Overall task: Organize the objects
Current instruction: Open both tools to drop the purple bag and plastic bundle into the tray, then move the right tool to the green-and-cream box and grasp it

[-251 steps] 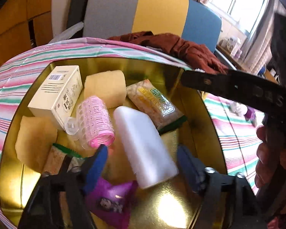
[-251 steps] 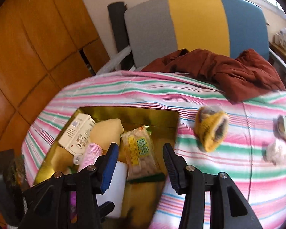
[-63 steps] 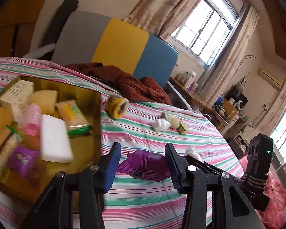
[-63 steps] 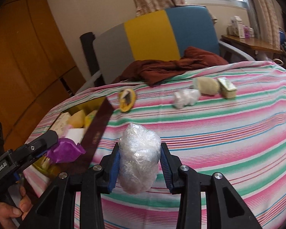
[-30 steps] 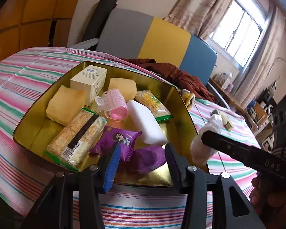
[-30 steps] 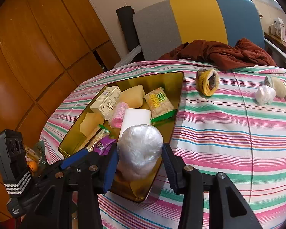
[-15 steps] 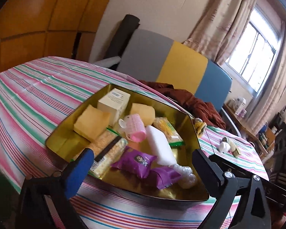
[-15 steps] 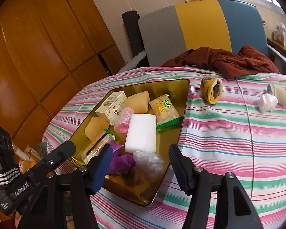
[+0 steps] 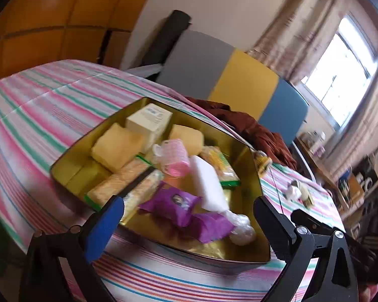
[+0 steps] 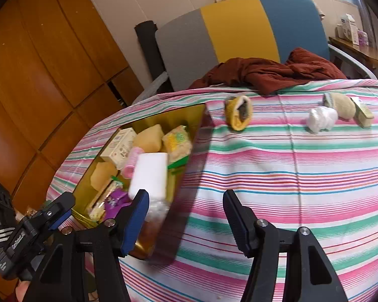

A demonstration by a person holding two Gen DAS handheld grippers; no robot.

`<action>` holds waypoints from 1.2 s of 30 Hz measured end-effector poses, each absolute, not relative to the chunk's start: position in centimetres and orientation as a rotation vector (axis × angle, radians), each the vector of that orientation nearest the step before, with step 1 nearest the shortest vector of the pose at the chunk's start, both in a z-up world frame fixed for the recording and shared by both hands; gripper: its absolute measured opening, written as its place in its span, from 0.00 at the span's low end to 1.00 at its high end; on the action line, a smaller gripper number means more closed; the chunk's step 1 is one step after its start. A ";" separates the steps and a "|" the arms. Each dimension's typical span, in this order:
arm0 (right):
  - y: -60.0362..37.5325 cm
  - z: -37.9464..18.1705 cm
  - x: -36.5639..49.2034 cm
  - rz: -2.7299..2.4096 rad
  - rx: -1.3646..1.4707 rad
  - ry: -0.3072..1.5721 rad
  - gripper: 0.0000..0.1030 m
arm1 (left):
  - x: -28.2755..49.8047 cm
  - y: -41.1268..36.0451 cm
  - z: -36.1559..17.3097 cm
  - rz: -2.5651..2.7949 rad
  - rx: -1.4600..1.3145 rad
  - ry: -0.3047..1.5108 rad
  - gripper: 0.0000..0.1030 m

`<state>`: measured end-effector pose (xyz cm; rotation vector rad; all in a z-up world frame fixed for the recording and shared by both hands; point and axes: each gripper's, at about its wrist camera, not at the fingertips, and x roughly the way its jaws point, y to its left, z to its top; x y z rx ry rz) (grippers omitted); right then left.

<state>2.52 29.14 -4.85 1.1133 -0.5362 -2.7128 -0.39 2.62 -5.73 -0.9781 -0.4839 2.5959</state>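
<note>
1. Left wrist view: left gripper (image 9: pixel 186 229) hangs w/ jaws spread wide, nothing btwn them. Its jaws have just been opening. It looks down at the gold tray (image 9: pixel 70 159) on the striped tablecloth (image 9: pixel 37 105).
2. Same view, tray contents: purple packet (image 9: pixel 209 227) and clear plastic wad (image 9: pixel 240 229) lie at the near rim, approx 5 o'clock of tray centre, touching each other. Probably dropped there since that corner was bare. White block (image 9: pixel 208 186) sits mid-tray, pink roller (image 9: pixel 175 157) at its 11 o'clock, cream box (image 9: pixel 148 120) at the far end.
3. Right wrist view: right gripper (image 10: pixel 185 216) is also released, jaws part-way apart & empty, having just been opening too. It sits over bare cloth at 3 o'clock of the tray, likely turned toward what's left.
4. Same view, leftovers: yellow sock roll (image 10: pixel 239 113) near the tray's far corner; white plastic wad (image 10: pixel 321 119), beige pouch (image 10: pixel 344 105) and small green box (image 10: pixel 363 112) clustered at 1 o'clock, well apart from the tray.
5. Judgement: task partly done; four items not yet in the tray.
</note>
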 end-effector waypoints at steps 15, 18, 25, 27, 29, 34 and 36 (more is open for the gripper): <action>35.4 -7.1 3.8 -2.816 1.220 -0.573 0.60 | 0.9 8.8 -4.4 2.464 -0.974 -0.264 1.00; 37.3 -7.5 4.0 -2.862 1.254 -0.584 0.60 | 1.2 10.7 -3.9 2.425 -0.966 -0.215 1.00; 40.5 -7.7 4.7 -2.929 1.281 -0.593 0.60 | 1.9 14.9 -3.5 2.354 -0.961 -0.099 1.00; 41.3 -7.8 4.9 -2.941 1.283 -0.597 0.60 | 2.1 16.1 -3.6 2.331 -0.961 -0.073 1.00; 42.0 -7.9 5.1 -2.957 1.279 -0.595 0.60 | 2.2 17.2 -3.6 2.313 -0.967 -0.041 1.00; 43.7 -8.0 5.4 -2.976 1.270 -0.619 0.60 | 2.8 20.4 -3.9 2.256 -0.979 0.025 1.00; 44.4 -8.0 5.5 -2.986 1.271 -0.621 0.60 | 3.0 21.7 -4.2 2.235 -0.987 0.050 1.00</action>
